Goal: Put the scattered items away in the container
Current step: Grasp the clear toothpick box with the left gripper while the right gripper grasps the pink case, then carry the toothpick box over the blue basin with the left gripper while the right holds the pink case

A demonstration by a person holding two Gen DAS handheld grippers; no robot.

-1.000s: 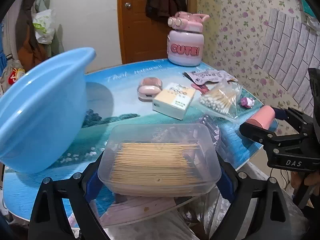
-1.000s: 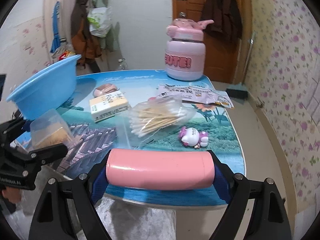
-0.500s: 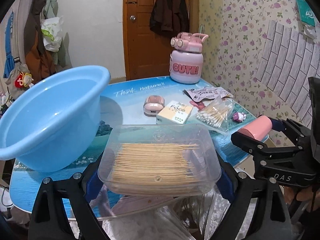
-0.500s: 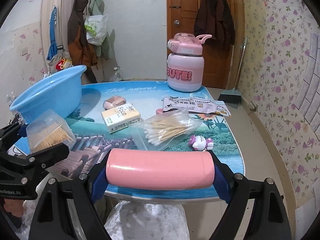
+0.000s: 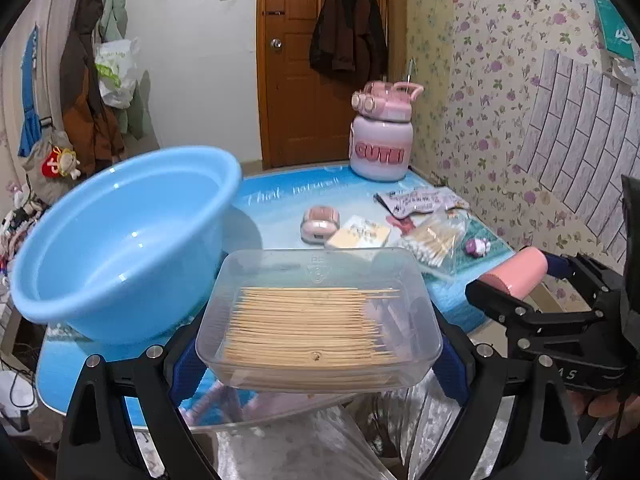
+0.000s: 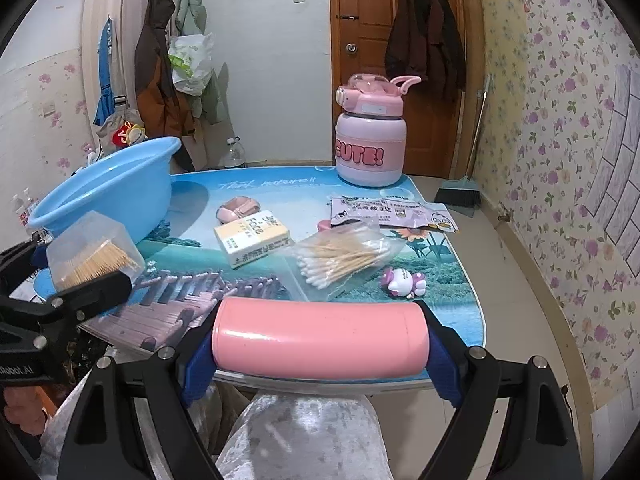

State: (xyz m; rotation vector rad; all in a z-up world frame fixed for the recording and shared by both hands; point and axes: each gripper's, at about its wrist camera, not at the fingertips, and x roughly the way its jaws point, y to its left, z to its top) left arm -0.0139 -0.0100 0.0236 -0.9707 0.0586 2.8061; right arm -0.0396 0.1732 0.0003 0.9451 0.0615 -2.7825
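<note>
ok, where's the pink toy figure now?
Right wrist view: toy lies on the table's right near corner, beside the swab bag, just beyond the held pink cylinder.

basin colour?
Light blue, plain, no pattern. The basin shows best in the left wrist view.

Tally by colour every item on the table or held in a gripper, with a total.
Blue: 1, basin
Pink: 4, cylinder, CUTE jug, compact case, small figure
Clear plastic: 2, toothpick box, cotton swab bag
Cream: 1, tissue pack
Pale printed: 1, sachet
Total: 9
</note>
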